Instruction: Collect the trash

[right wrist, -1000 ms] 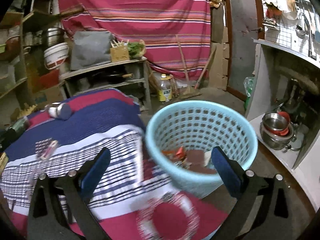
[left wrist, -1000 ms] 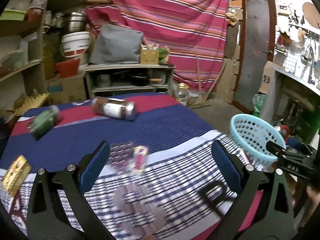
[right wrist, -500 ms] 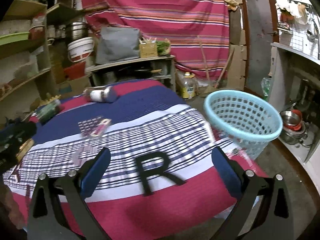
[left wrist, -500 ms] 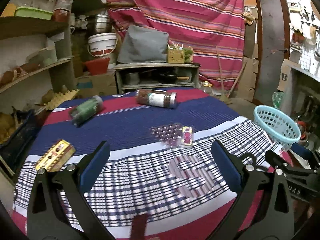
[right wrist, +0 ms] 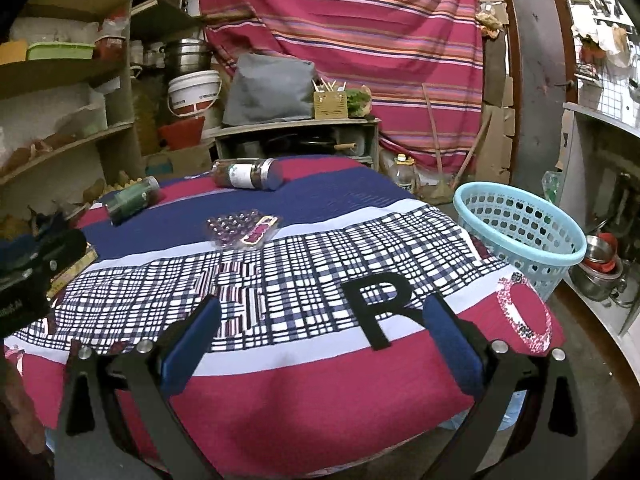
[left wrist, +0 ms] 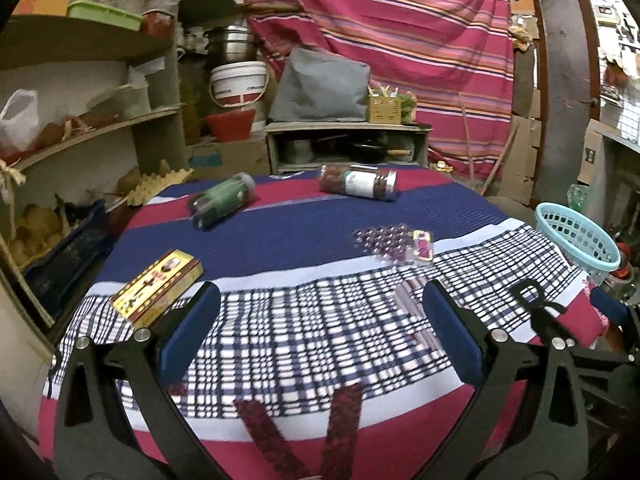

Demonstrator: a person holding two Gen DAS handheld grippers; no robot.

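On the striped cloth table (left wrist: pixel 280 240) lie a dark jar with a white label (left wrist: pixel 358 182), a green jar (left wrist: pixel 222 200), a clear blister pack with purple beads (left wrist: pixel 394 242) and a yellow box (left wrist: pixel 158 282). The label jar (right wrist: pixel 248 174), green jar (right wrist: pixel 134 200) and blister pack (right wrist: pixel 242 229) also show in the right wrist view. A light blue basket (right wrist: pixel 520 232) stands off the table's right edge; it also shows in the left wrist view (left wrist: pixel 576 240). My left gripper (left wrist: pixel 320 320) and right gripper (right wrist: pixel 320 334) are open, empty, over the near edge.
Wooden shelves (left wrist: pixel 80 128) with clutter stand to the left. A low shelf (left wrist: pixel 348 144) with pots and a striped curtain (left wrist: pixel 400 40) stand behind the table. Steel pots (right wrist: pixel 600 264) sit on the floor by the basket. A black letter R (right wrist: pixel 380 304) marks the cloth.
Both grippers have pulled back from the table and basket toward the near edge. The right gripper, close over the basket a second ago, now sees the whole table.
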